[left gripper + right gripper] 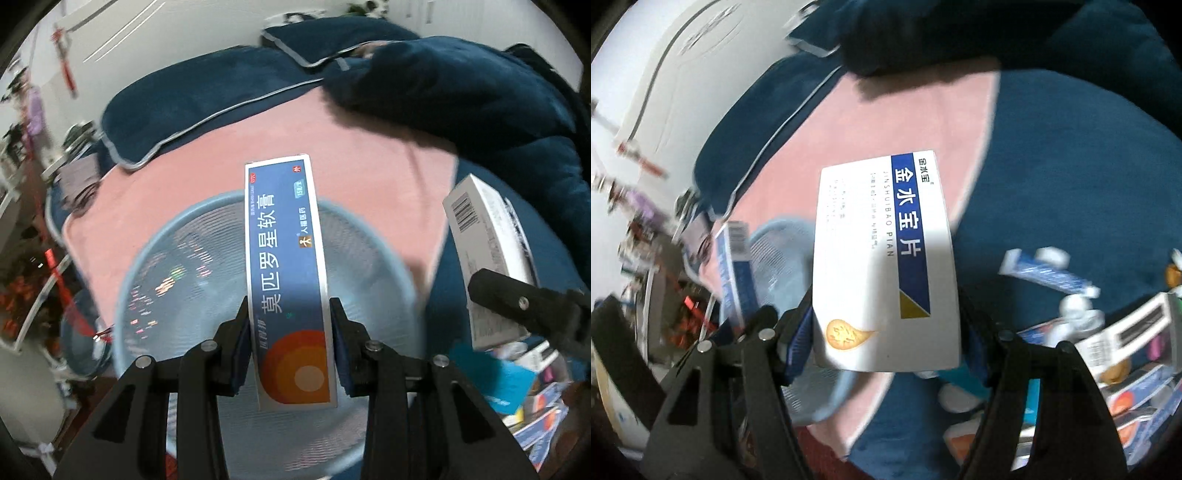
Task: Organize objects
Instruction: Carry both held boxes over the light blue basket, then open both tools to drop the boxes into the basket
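Left wrist view: the left gripper (290, 343) clamps a blue ointment box (286, 266) directly above the light-blue mesh basket (140, 266). Right wrist view: the right gripper (886, 332) grips a white tablet box (886, 266) beside that basket. Judged step: transport to the basket; next, lower each box over it and release.

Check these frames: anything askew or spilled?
Nothing spilled. The blue carton in the left gripper hangs over the basket, not yet dropped. Loose packs are still scattered on the bed.
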A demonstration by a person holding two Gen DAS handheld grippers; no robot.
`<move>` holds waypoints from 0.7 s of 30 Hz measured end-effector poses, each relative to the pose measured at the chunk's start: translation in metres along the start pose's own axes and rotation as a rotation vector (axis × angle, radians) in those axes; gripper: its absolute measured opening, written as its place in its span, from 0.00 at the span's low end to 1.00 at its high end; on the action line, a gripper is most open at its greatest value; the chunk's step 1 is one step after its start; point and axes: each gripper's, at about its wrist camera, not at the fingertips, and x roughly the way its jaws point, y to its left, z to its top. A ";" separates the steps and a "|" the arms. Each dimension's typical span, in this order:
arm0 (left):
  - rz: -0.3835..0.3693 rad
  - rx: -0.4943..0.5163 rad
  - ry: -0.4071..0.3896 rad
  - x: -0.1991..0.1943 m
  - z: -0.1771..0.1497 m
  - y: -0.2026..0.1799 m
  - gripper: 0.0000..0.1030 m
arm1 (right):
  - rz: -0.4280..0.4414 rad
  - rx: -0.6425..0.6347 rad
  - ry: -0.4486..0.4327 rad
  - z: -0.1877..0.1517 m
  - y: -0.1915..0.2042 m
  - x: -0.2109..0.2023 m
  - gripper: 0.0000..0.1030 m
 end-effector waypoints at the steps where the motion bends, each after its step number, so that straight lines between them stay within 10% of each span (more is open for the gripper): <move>1: 0.010 -0.011 0.008 0.002 -0.001 0.010 0.38 | 0.015 -0.024 0.010 -0.004 0.010 0.005 0.67; 13: 0.076 -0.069 0.128 0.040 -0.022 0.059 0.38 | 0.056 -0.175 0.134 -0.030 0.068 0.061 0.68; 16: 0.097 -0.066 0.118 0.042 -0.024 0.060 0.78 | 0.034 -0.201 0.138 -0.032 0.069 0.058 0.71; 21: 0.110 -0.049 0.094 0.039 -0.023 0.060 0.96 | -0.047 -0.240 0.086 -0.031 0.070 0.051 0.95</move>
